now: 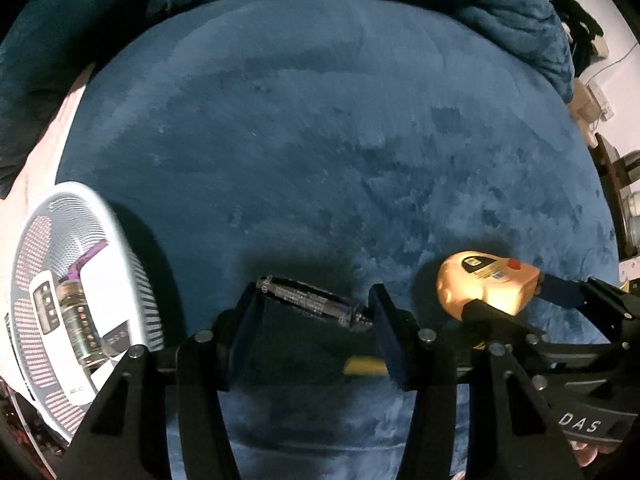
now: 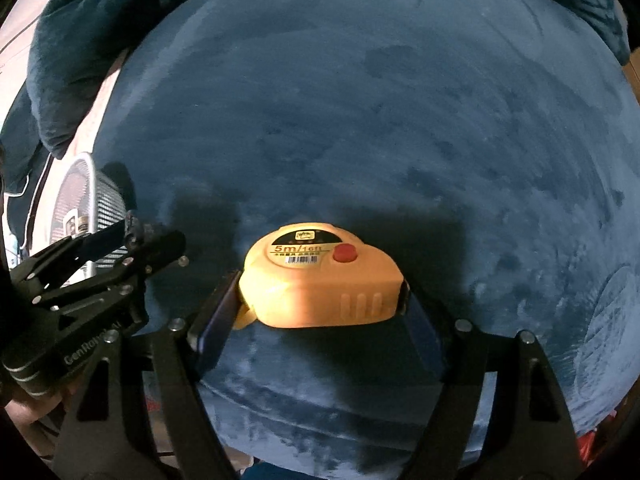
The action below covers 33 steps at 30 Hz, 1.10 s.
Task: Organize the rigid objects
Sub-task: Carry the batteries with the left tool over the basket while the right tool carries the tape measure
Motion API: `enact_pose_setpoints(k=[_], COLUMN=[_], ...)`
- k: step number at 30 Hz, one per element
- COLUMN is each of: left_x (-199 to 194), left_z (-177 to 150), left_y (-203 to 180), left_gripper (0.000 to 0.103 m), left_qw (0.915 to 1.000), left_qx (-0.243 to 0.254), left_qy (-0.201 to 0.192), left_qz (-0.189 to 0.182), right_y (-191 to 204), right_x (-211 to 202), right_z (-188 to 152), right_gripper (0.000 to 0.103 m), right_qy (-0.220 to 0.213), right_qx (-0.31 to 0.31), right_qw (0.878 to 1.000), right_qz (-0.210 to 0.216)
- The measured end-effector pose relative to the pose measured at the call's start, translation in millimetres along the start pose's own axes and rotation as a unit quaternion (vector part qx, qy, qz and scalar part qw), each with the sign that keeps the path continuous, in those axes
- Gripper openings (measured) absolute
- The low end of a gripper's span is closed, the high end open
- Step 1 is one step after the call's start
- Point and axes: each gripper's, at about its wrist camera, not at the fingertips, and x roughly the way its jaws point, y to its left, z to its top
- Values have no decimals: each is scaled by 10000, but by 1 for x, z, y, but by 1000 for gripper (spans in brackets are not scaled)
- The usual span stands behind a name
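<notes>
We are gripping a dark tube end to end in our left gripper, its pads pressing both ends, above the blue bed. Our right gripper is clamping a yellow tape measure by its sides, also off the bed. A white basket holding a bottle is sitting at the left.

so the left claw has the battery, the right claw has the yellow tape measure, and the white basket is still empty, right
Not quite. The left claw does hold the battery and the right claw the yellow tape measure, but the white basket is not empty: the left wrist view shows a bottle in it.
</notes>
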Motion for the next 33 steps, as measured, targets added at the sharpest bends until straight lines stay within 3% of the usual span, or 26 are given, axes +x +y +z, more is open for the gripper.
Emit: enact_pose_setpoints(k=[13, 25, 33], left_x=[-52, -80, -76], left_z=[2, -39, -67], left_y=[97, 224, 279], left_gripper=[56, 56, 56], left_qw=[9940, 9734, 9607], left_qx=[-973, -2176, -2696], left_qy=[-493, -672, -511], left_qz=[-97, 264, 418], right_y=[81, 183, 241], right_x=[-22, -19, 6], right_z=[16, 24, 15], right_gripper=[78, 78, 78], right_qy=[-249, -223, -34], right_qx=[-496, -1154, -1613], right_qw=[9977, 9897, 9826], right_qz=[385, 814, 920])
